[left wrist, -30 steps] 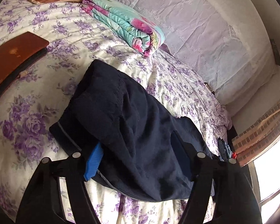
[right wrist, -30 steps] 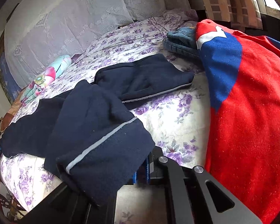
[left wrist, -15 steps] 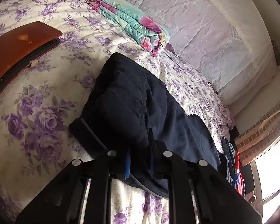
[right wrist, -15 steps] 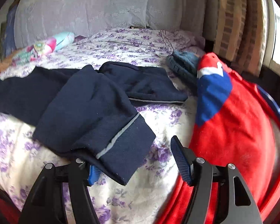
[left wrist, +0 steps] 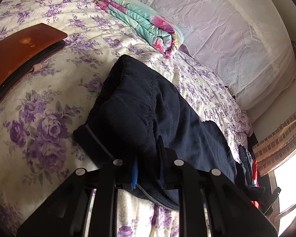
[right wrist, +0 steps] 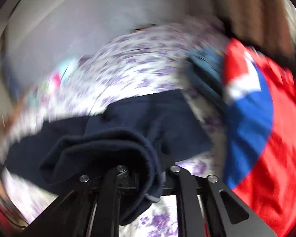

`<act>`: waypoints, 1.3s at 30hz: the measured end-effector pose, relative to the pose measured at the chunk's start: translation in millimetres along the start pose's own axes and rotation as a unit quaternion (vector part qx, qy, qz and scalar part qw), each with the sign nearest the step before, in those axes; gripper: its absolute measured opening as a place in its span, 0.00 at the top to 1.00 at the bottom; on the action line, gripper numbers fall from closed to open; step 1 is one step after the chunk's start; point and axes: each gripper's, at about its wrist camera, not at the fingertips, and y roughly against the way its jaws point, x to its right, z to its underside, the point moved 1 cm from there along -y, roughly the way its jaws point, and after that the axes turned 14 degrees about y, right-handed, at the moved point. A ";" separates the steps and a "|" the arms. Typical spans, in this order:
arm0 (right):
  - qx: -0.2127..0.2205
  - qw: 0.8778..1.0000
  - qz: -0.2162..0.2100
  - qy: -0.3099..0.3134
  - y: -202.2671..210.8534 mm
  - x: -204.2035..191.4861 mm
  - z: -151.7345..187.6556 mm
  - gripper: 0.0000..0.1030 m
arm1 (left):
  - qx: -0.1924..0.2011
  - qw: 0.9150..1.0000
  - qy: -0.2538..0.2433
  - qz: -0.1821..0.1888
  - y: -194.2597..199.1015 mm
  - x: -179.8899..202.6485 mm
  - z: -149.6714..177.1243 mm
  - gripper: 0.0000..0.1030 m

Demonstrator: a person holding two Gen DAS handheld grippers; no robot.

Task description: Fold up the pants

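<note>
Navy pants (left wrist: pixel 148 106) lie across the floral bedspread (left wrist: pixel 39 102).
Left gripper (left wrist: pixel 148 165) clamps the waistband; right gripper (right wrist: pixel 148 169), jaws just closing, pinches a bunched leg hem (view blurred).

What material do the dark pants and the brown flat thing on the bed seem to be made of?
Pants: probably a soft knit such as fleece; matte navy, with a fuzzy nap and thick rounded folds. Brown flat thing: perhaps leather or an imitation; smooth with a slight sheen, a worn pale spot and scuffed edges. Neither is certain.
</note>
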 end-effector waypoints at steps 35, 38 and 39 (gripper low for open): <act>0.215 0.976 -0.030 0.030 22.0 -72.9 -91.1 0.97 | 0.090 0.989 -0.045 0.112 8.7 151.8 -82.5 0.91; 0.208 0.972 0.069 0.085 -53.6 -98.0 -141.5 0.97 | 0.131 0.990 0.036 0.031 -55.8 145.7 -140.0 0.90; 0.184 0.975 0.084 0.094 -81.7 -103.0 -151.3 0.90 | 0.117 0.991 0.066 -0.004 -77.5 135.5 -151.3 0.89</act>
